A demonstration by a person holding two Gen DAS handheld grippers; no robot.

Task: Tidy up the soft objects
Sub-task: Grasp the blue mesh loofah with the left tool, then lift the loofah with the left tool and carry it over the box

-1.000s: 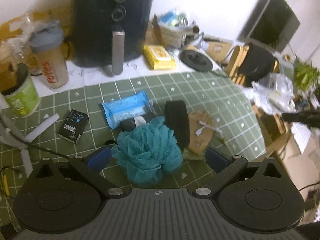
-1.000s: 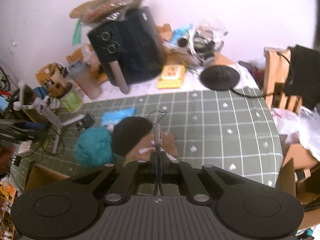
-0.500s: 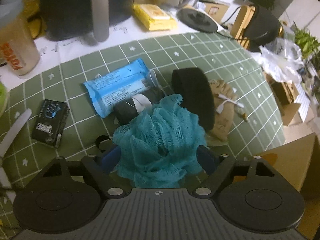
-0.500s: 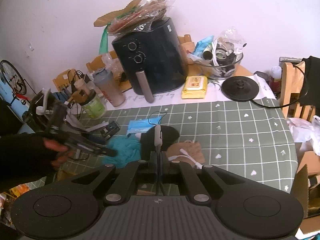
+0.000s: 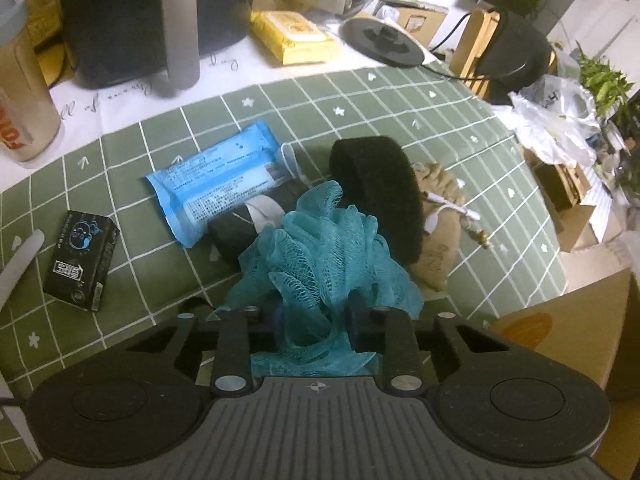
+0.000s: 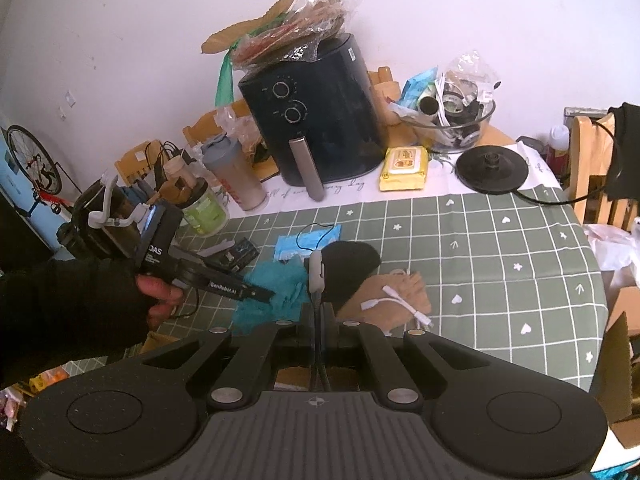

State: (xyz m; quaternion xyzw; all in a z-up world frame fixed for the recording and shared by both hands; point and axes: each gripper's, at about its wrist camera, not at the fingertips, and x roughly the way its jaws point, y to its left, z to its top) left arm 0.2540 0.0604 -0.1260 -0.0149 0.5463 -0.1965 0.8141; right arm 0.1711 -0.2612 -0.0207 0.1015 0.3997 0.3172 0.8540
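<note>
My left gripper [image 5: 316, 316] pinches the teal bath pouf [image 5: 320, 256] on the green checked surface [image 5: 460, 128]. My right gripper [image 6: 318, 316] is clamped on a thin cable [image 6: 316, 276]. Just beyond the pouf lies a black sponge [image 5: 380, 184].

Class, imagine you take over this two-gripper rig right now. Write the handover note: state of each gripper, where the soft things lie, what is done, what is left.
Left gripper: shut on the teal bath pouf, which rests on the green checked cloth.
Right gripper: shut on a thin dark cable with a grey piece at its top.
Soft things: black sponge beside the pouf, partly over the tan drawstring pouch; blue wipes pack and dark roll to the left.
Done: pouf gripped.
Left: lift and place the pouf, then the sponge, pouch and the rest. No destination is visible in these views.
</note>
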